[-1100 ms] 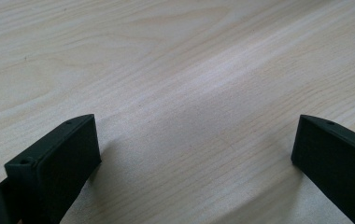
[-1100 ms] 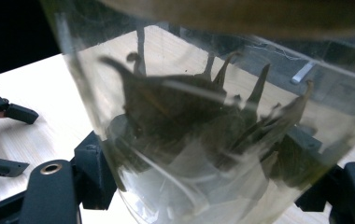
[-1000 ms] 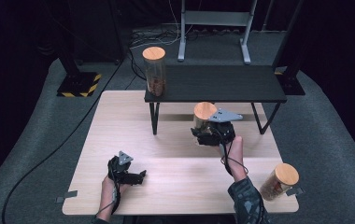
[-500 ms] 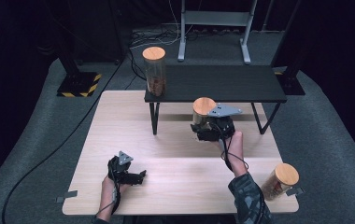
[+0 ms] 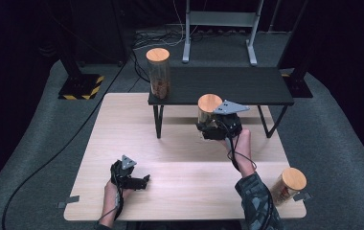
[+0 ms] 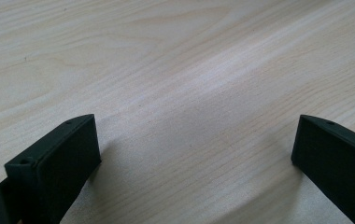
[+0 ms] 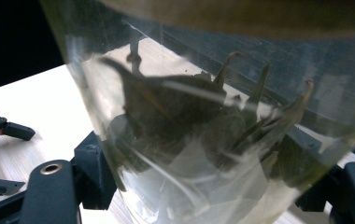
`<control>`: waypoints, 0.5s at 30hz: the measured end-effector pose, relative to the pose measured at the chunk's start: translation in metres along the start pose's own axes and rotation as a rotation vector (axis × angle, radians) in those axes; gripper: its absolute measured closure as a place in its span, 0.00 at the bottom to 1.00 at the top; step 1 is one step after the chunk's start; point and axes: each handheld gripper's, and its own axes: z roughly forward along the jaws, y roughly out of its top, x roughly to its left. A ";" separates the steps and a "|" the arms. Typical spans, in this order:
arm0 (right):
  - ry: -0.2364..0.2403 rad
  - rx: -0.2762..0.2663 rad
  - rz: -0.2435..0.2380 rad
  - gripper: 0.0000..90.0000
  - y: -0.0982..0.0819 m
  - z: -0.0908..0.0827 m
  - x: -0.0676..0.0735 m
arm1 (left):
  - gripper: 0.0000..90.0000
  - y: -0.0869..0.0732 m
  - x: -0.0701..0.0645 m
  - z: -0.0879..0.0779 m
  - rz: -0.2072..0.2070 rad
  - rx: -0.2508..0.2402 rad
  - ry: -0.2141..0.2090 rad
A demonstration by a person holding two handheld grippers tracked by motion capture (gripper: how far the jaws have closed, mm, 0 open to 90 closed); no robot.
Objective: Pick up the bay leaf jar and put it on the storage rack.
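Right gripper (image 5: 208, 125): I've got the jaws clamped on the clear glass jar with a round wooden lid (image 5: 209, 109), and the right gripper view has a black jaw pressed on each side of the glass (image 7: 175, 140).

Held jar: it's upright, off the light wooden table (image 5: 122, 134), right at the front edge of the low black shelf (image 5: 247, 84), roughly 12 o'clock from table centre. Dark dried stuff inside, can't tell what exactly.

Left gripper (image 5: 144, 180): I see the jaws spread wide with nothing between them, just bare tabletop in the left gripper view. Sits around 7 o'clock, well apart from the held jar.

Other jars: a taller lidded glass jar (image 5: 158, 72) stands on the shelf's left end, about 11 o'clock. Another lidded jar (image 5: 288, 186) sits at the table's near right corner, about 4 o'clock.
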 end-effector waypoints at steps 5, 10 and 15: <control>0.009 -0.007 0.000 0.28 0.005 -0.003 -0.001 | 0.00 0.000 0.000 0.000 0.000 0.000 0.000; 0.003 -0.008 -0.002 0.28 0.009 -0.005 -0.003 | 0.00 0.000 0.000 0.000 0.000 0.000 0.000; -0.001 -0.018 0.003 0.28 0.012 -0.008 -0.006 | 0.00 0.000 0.000 0.000 0.000 0.000 0.000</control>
